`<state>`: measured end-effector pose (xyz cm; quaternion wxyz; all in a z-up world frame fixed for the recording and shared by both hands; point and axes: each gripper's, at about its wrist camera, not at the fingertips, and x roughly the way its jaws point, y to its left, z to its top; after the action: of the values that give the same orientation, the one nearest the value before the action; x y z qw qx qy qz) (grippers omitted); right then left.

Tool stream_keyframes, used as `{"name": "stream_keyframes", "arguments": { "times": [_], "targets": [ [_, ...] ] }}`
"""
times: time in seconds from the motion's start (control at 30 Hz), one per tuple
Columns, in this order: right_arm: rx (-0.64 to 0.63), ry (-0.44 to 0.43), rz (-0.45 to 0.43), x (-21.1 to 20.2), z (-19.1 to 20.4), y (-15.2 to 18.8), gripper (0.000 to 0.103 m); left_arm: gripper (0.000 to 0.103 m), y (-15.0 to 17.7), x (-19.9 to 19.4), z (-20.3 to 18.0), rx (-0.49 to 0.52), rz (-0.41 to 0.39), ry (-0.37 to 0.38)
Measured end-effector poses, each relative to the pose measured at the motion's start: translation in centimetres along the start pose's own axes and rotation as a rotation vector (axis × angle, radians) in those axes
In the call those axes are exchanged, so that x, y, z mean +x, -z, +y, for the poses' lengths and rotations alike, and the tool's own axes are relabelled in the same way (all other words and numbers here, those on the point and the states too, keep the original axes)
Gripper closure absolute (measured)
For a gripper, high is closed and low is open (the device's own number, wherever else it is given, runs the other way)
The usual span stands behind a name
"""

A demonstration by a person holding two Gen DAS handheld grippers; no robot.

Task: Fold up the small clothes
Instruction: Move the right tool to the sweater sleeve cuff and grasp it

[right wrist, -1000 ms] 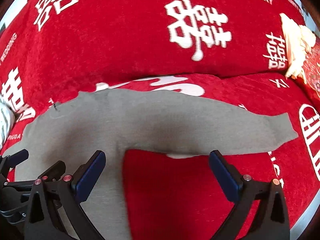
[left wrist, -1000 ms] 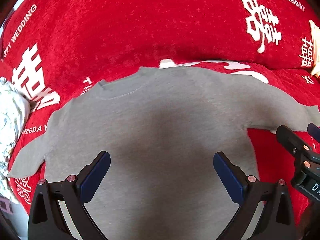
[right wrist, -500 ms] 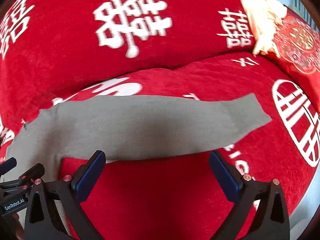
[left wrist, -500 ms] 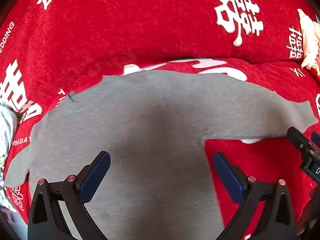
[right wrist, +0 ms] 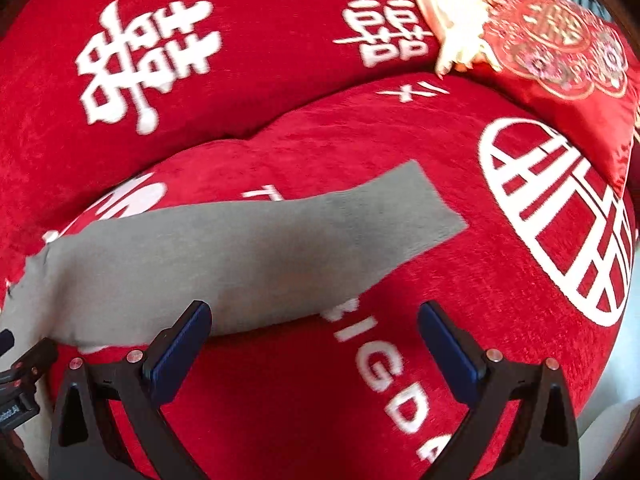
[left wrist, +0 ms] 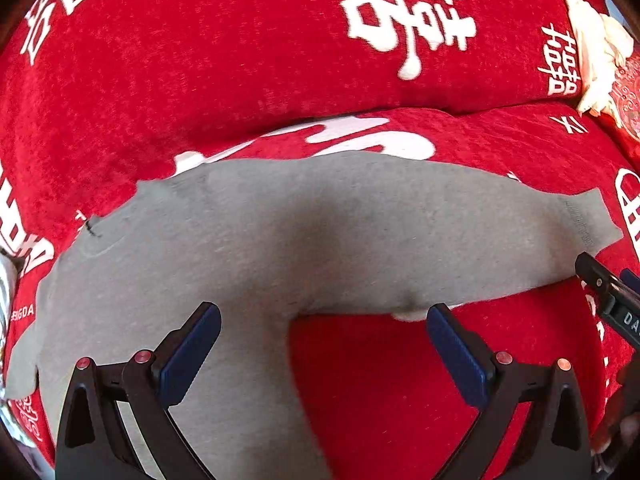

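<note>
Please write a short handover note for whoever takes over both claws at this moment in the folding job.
Left claw: open, empty, over the grey sweater near its armpit.
Right claw: open, empty, over the lower edge of the outstretched sleeve.
The sweater lies flat on the red cover, sleeves spread; the cuff points toward the embroidered cushion.
Done: garment spread out.
Left: every fold, probably starting with this sleeve.

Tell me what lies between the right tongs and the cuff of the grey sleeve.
In the right wrist view, only red sofa cover with white lettering lies between the open right tongs and the sleeve cuff; nothing else is there.
</note>
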<state>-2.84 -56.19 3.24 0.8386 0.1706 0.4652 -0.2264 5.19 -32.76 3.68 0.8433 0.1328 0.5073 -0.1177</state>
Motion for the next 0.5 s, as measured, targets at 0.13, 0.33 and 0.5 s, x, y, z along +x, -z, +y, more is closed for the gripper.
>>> {"name": "stream_keyframes", "arguments": {
  "times": [0.13,0.33,0.5],
  "targets": [
    [0.04,-0.008,0.01,1.5,-1.7,-0.7,0.001,0.0,-0.3,0.5,-0.9,0.021,-0.004,-0.001],
    [0.076,-0.029,-0.024,3.4,-3.0,-1.9,0.021,0.0,-0.5,1.3,-0.6,0.012,-0.004,0.006],
    [0.114,-0.09,-0.001,5.4,-3.7,-3.5,0.077,0.0,-1.0,1.8,0.5,-0.021,-0.002,0.009]
  ]
}}
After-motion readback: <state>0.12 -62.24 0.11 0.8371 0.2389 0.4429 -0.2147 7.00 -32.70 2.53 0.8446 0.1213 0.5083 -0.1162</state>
